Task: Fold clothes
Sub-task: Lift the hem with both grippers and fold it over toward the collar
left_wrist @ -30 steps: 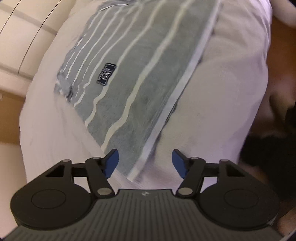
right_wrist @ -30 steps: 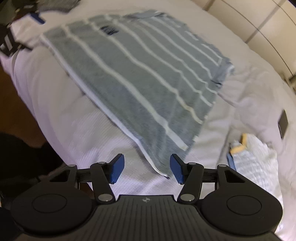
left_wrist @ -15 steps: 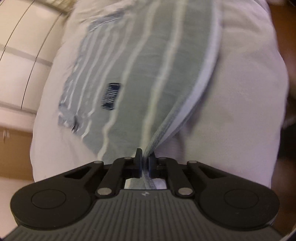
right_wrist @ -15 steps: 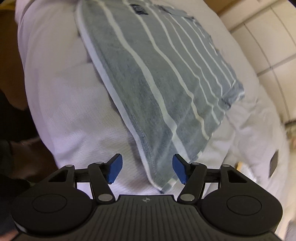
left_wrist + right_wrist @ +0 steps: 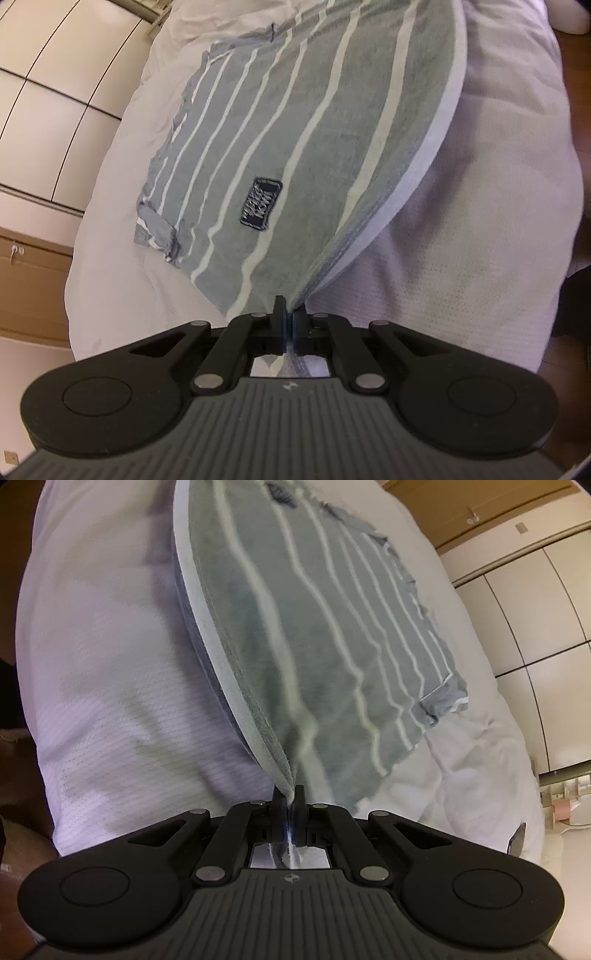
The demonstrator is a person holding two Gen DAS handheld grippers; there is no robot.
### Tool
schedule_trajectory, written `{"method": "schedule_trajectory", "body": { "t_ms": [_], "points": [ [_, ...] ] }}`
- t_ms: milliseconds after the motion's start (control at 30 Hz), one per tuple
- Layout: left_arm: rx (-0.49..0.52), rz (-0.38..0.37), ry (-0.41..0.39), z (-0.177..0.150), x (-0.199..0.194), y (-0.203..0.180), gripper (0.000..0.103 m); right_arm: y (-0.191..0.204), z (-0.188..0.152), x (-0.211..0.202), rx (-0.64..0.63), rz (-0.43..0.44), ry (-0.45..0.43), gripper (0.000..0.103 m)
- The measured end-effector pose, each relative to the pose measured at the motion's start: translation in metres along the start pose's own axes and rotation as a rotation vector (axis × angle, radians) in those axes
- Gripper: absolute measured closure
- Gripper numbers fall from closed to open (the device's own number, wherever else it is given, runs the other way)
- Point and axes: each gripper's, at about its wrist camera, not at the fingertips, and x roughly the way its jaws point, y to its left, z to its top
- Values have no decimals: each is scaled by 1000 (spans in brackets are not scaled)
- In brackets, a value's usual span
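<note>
The left gripper has its fingers pressed together on the white-banded hem of the striped shirt, at one bottom corner. The right gripper is likewise clamped, its fingers pinching the hem at the other bottom corner. Between the two grips the hem rises off the bed in a taut curved edge, with a shadowed gap under it; the rest of the grey shirt lies spread on the white cover, stripes running away from both cameras.

In the left wrist view the shirt fills the field from 12 to 9 o'clock, its dark logo patch near centre and a folded sleeve at 9 o'clock. Bare bed cover lies open from 1 to 4 o'clock, ending at the mattress edge with dark floor beyond. Wardrobe doors stand at 10 o'clock.

In the right wrist view open cover spreads from 7 to 10 o'clock. The other sleeve sits at 2 o'clock, with rumpled white bedding at 3 o'clock. A small dark object lies at the bed's edge near 4 o'clock.
</note>
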Motion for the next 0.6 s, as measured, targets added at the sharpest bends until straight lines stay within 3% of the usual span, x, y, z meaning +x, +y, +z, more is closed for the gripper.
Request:
{"method": "schedule_trajectory", "body": {
  "t_ms": [233,433,600],
  "points": [
    [87,-18,-24,-3,-48,-15,103,-28,4,-41,-16,68,-50,103],
    [93,-55,-13,-5,-83,-27,103,-19,-2,-74,-45,108,-69,103],
    [67,-130,12,-5,-127,-53,103,-5,-19,-118,-36,184,-54,103]
  ]
}}
